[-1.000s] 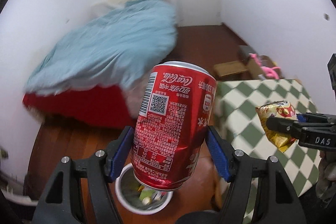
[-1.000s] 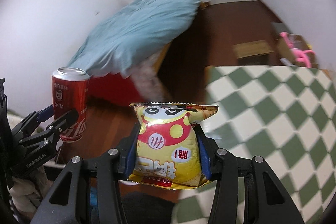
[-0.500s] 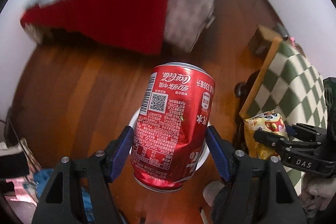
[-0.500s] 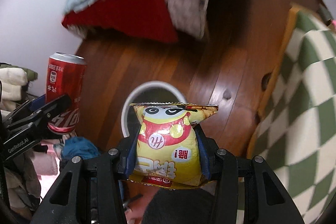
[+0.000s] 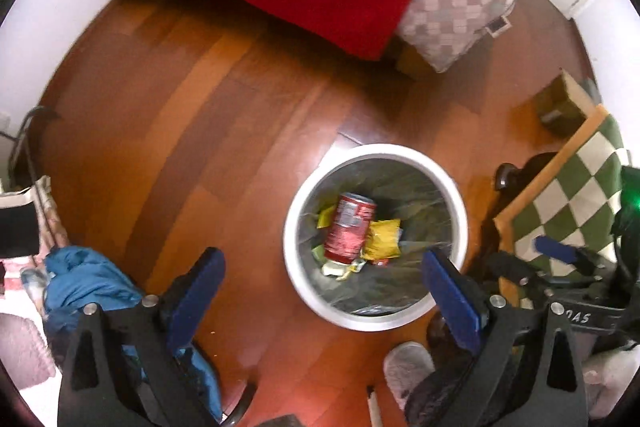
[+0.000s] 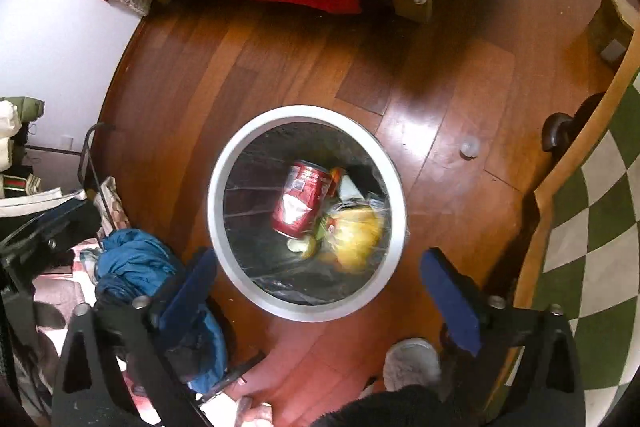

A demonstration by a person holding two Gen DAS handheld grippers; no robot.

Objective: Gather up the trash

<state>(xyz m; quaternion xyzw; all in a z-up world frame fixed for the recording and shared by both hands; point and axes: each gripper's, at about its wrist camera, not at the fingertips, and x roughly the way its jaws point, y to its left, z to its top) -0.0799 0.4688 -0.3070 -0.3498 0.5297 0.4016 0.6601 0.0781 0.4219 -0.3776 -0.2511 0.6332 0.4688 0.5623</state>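
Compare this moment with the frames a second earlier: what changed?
Both grippers tipped down over the white bin, and their jaws have just been opening. The left gripper dropped the red can, the right gripper the yellow snack bag; both lie inside. The bin stayed put.

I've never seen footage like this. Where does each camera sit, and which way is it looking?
Left wrist: sits on the left gripper, open, facing steeply down at the white bin; a slippered foot shows.
Right wrist: sits on the right gripper, open, facing steeply down over the bin; the same slipper shows.
Shared: bin, red can, yellow snack bag, wooden floor.
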